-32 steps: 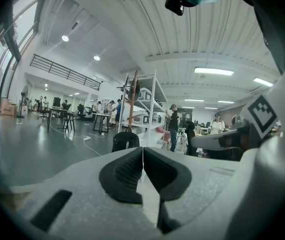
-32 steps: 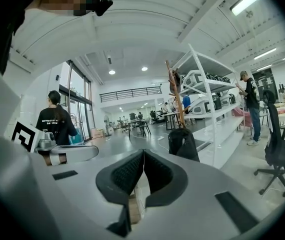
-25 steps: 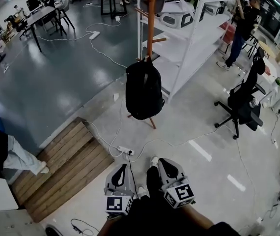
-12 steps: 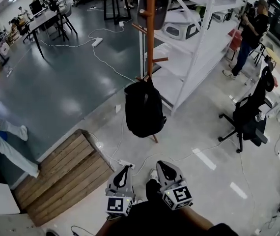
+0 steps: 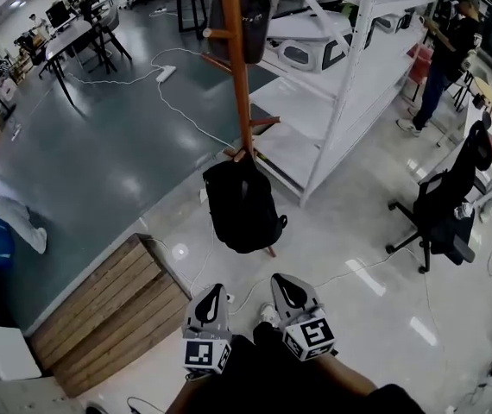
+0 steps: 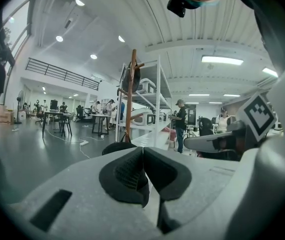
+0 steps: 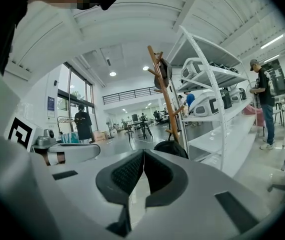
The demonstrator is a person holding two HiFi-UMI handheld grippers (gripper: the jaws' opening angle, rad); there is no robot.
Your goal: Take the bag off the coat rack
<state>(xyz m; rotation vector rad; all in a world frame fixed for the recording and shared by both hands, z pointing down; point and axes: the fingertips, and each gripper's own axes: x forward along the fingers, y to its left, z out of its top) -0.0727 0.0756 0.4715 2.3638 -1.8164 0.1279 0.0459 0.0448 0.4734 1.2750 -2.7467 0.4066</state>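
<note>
Black backpack (image 5: 241, 205) hangs low on wooden coat rack (image 5: 236, 67), far ahead. Left hand-held gripper (image 5: 209, 302) and right hand-held gripper (image 5: 283, 291) near, both pressed together, empty.

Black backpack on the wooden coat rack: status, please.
Both shut and empty: left gripper, right gripper, low by the body. Untouched: black backpack hanging on wooden coat rack, low peg. In the way: white floor cable across the approach.
</note>
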